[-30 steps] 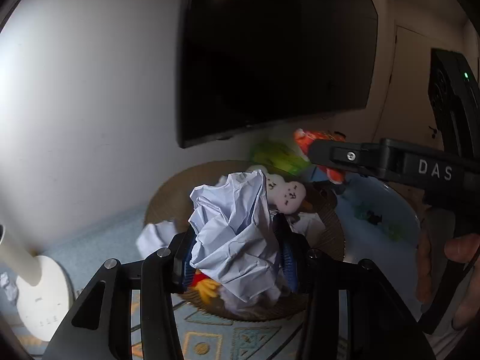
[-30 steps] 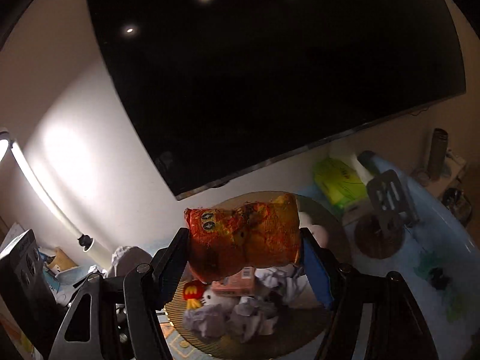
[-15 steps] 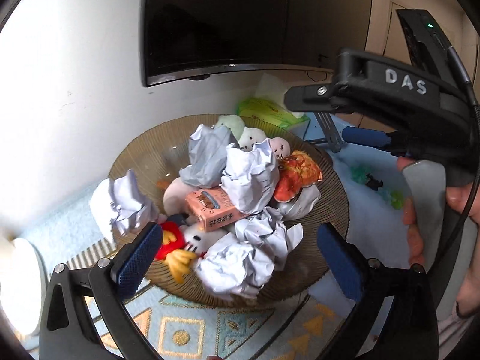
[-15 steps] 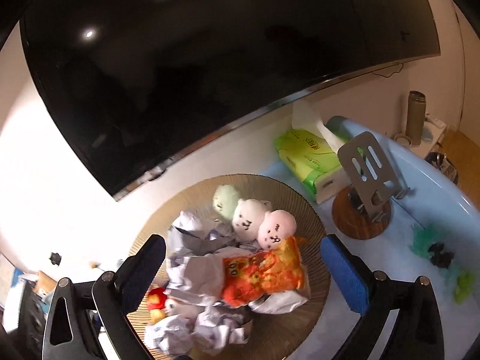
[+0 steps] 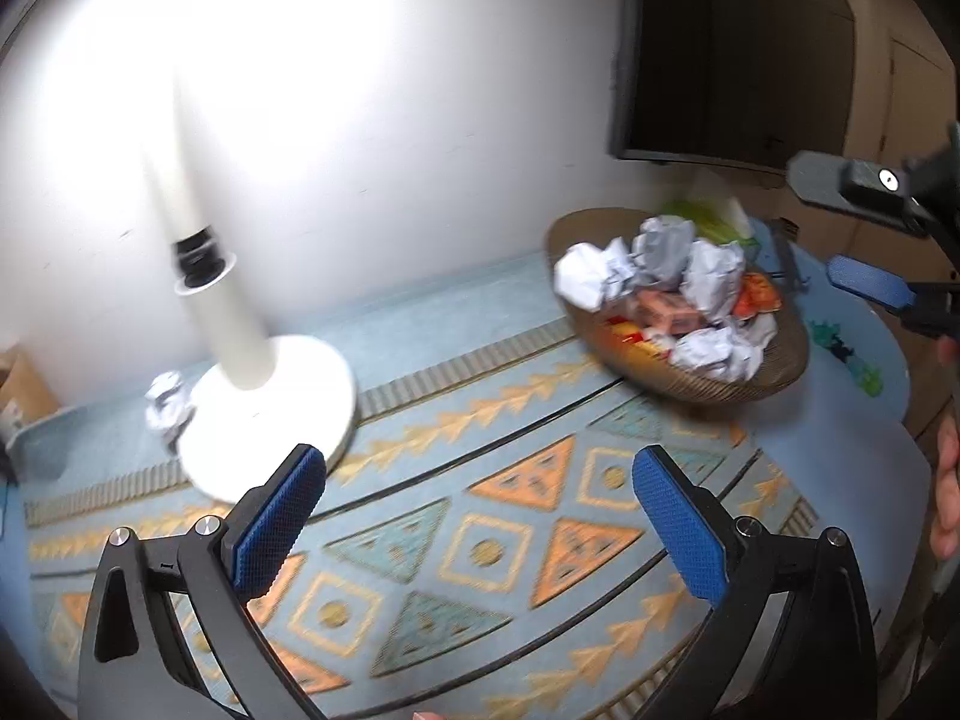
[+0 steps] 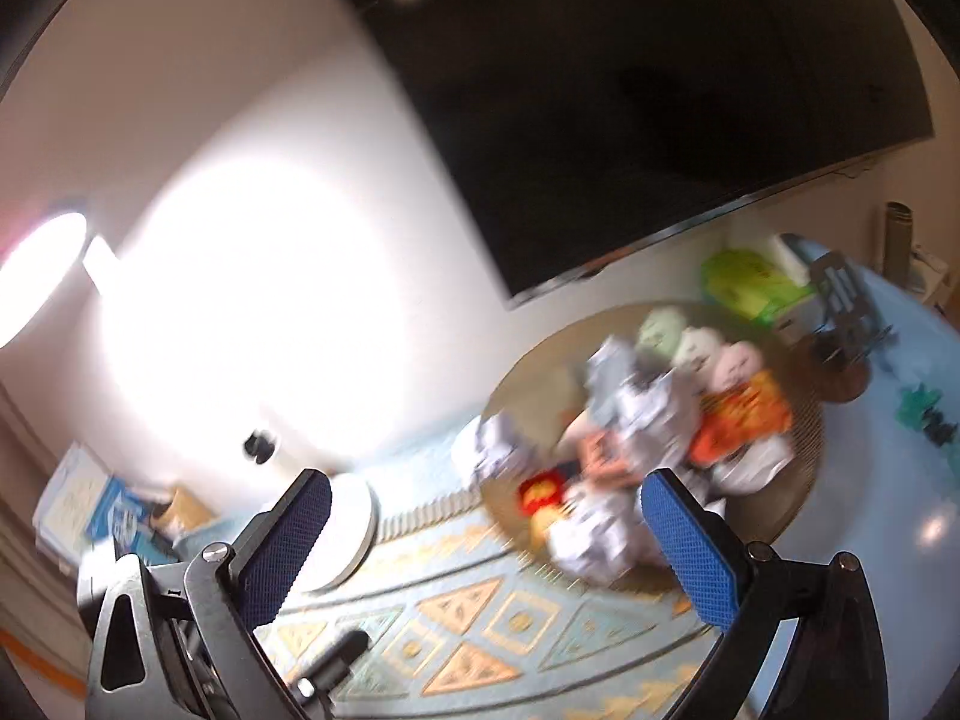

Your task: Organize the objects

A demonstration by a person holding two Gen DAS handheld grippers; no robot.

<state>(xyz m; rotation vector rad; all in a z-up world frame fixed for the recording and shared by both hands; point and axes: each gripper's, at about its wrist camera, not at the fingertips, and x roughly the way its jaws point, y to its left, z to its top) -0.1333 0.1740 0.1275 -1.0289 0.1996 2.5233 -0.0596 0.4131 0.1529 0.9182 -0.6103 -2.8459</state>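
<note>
A round woven basket sits at the right, heaped with crumpled paper balls, an orange snack bag, a pink box and plush toys. My left gripper stands open over the patterned mat, well left of the basket, with nothing between its fingers. My right gripper is open too and empty, below and left of the basket; it also shows at the right edge of the left wrist view. One loose paper ball lies behind the lamp base.
A white lamp with a wide round base stands on the mat at the left. A dark screen hangs on the wall. A green tissue pack and a stand sit behind the basket. A hand shows far right.
Both grippers let go of the paper ball and the orange snack bag, which now lie in the basket. Both have swung left and back from the basket over the mat.
</note>
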